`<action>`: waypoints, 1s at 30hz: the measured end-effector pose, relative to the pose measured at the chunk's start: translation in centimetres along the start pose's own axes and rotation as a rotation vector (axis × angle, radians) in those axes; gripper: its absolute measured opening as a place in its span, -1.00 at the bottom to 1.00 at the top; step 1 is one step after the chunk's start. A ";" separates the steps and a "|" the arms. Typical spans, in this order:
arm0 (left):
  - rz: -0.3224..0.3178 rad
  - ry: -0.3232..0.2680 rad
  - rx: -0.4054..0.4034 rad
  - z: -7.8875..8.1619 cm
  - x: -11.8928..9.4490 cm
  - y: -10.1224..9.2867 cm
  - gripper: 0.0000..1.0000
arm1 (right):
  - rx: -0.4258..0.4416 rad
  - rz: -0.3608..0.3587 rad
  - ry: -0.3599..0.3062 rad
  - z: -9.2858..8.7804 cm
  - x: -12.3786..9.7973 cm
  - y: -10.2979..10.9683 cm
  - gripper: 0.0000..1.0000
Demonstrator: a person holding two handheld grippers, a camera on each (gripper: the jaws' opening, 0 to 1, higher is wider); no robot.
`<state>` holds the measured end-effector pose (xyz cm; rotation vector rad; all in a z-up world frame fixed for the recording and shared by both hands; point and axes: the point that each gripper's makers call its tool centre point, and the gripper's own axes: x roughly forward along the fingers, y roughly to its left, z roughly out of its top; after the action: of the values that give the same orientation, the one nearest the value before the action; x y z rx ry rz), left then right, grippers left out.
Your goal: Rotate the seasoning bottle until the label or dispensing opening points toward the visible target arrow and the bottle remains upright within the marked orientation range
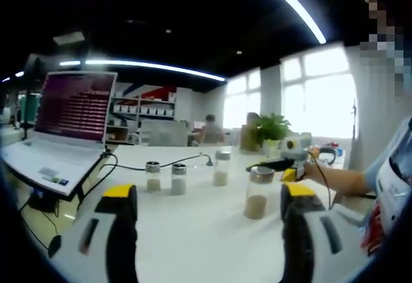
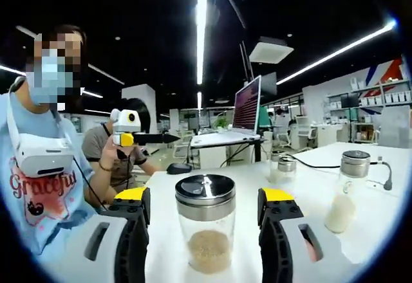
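Note:
A glass seasoning bottle (image 2: 206, 228) with a shiny metal lid and tan powder stands upright on the white table (image 2: 322, 244). It sits between the yellow-tipped jaws of my right gripper (image 2: 205, 196), which is open with a gap on each side. In the left gripper view the same bottle (image 1: 257, 194) stands at the right, just in front of the right gripper (image 1: 261, 166), which a hand holds. My left gripper (image 1: 208, 196) is open over the table with nothing between its jaws. It also shows in the right gripper view as the left gripper (image 2: 168, 139), raised beside the person.
Three more bottles (image 1: 153, 176) (image 1: 178, 179) (image 1: 221, 168) stand in a loose row behind. An open laptop (image 1: 71, 119) with a black cable (image 1: 161, 165) sits at the table's left end. A potted plant (image 1: 270, 130) stands at the back. A second person (image 2: 116, 157) sits beyond the table.

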<state>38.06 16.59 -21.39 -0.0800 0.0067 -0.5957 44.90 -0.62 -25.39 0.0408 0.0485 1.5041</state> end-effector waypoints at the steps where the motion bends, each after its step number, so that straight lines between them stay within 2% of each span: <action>1: -0.001 0.006 0.002 -0.1 0.0 -0.1 0.95 | 0.015 0.018 -0.018 0.2 0.1 0.1 0.29; 4: -0.004 0.006 0.003 -0.1 0.0 -0.1 0.95 | 0.038 0.045 -0.034 0.3 0.2 -0.2 0.12; 7: -0.001 0.008 0.005 -0.1 0.1 0.1 0.95 | 0.032 0.058 -0.015 0.2 0.7 -0.4 0.27; 9: -0.001 0.009 0.005 -0.1 0.1 0.1 0.94 | -0.016 0.092 -0.020 0.3 0.8 -0.1 0.33; 13: -0.003 0.004 0.001 0.0 0.1 0.1 0.94 | -0.018 0.151 -0.010 0.0 1.1 0.5 0.17; 20: -0.004 0.008 0.002 -0.2 0.1 0.2 0.94 | -0.035 0.176 -0.007 -0.1 1.7 0.7 0.06; 26: -0.005 0.011 0.007 -0.2 0.2 0.2 0.94 | -0.078 0.198 0.035 -0.6 1.9 0.9 0.01; 30: -0.005 0.012 0.007 -0.2 0.1 0.3 0.93 | -0.037 0.189 -0.004 0.0 2.0 0.6 -0.07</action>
<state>38.30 16.71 -21.58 -0.0696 0.0165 -0.6010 44.43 1.42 -25.33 0.0188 0.0140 1.6933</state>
